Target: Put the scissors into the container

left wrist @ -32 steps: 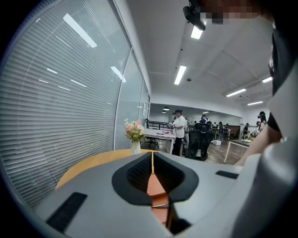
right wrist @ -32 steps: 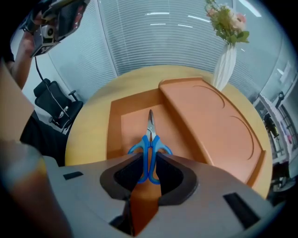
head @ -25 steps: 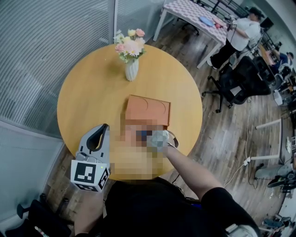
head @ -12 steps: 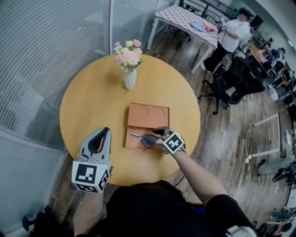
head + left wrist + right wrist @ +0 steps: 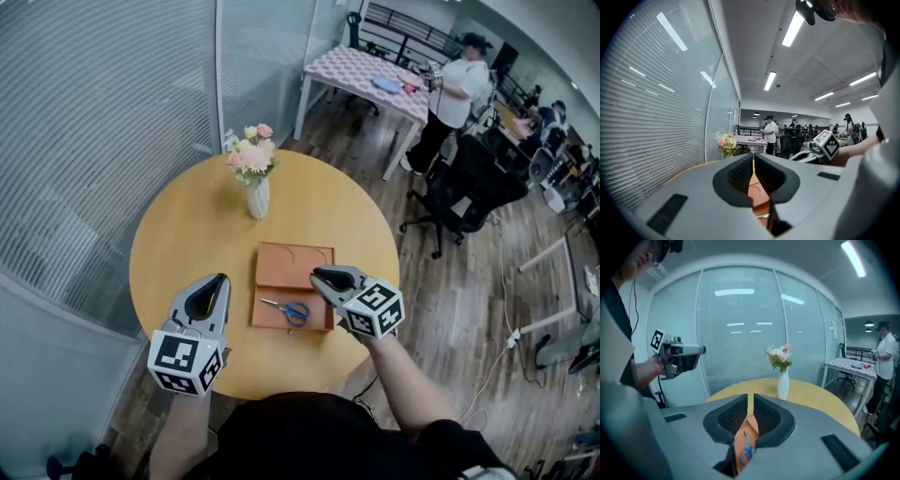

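Note:
The scissors, blue-handled, lie flat in the near compartment of the orange container on the round wooden table. My right gripper is held above the container's right edge, jaws shut with nothing between them. In the right gripper view the scissors show below its closed jaws. My left gripper hovers left of the container, also shut and empty. In the left gripper view its jaws point over the container.
A white vase of pink flowers stands at the table's far side. Glass walls with blinds run along the left. Right of the table are black office chairs; a person stands at a far table.
My right gripper has risen off the scissors' handles and pulled back toward me, leaving the scissors lying in the container. The left gripper has barely moved.

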Demonstrator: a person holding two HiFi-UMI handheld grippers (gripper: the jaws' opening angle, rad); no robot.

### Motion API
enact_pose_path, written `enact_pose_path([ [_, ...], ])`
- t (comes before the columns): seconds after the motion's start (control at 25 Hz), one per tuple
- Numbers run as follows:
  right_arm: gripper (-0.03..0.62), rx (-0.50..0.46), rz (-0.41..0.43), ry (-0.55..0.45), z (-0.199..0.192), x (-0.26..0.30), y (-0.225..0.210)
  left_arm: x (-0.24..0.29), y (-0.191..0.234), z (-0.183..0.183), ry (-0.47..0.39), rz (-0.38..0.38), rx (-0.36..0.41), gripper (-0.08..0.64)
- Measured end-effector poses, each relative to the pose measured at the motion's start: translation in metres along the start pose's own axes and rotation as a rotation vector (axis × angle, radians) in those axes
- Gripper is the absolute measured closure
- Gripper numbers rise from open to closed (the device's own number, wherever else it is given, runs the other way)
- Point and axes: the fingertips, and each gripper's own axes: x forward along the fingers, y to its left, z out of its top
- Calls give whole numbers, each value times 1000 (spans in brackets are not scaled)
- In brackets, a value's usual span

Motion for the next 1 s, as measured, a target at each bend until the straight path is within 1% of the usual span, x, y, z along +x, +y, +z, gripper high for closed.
enact_pose_path([
  [0.08, 538, 21, -13, -118, 31, -25, -2, 0, -4, 13, -12, 26, -3, 538],
  [0.16, 546, 47, -31, -246, 62, -52, -6, -3, 0, 32, -50, 86, -24, 538],
  [0.24, 551, 35, -41, -351, 85, -77, -7, -6, 1, 48, -77, 142, -21, 538],
  [0.32, 552, -1, -43, -422, 99, -100, -5, -10, -6, 58, -82, 176, 18, 538],
  [0.4, 554, -25, -50, -481, 113, -121, -4, -13, -17, 65, -83, 191, 58, 538],
  [0.52, 554, -48, -88, -558, 130, -145, 2, -10, -32, 68, -81, 172, 84, 538],
  [0.64, 555, -92, -153, -581, 134, -162, 11, -4, -45, 63, -78, 138, 86, 538],
  [0.72, 555, -93, -184, -571, 129, -163, 14, -6, -47, 59, -77, 129, 71, 538],
  [0.84, 557, -74, -193, -546, 119, -156, 19, -12, -50, 55, -78, 125, 62, 538],
  [1.0, 557, -105, -198, -519, 116, -146, 28, -16, -51, 53, -76, 119, 62, 538],
])
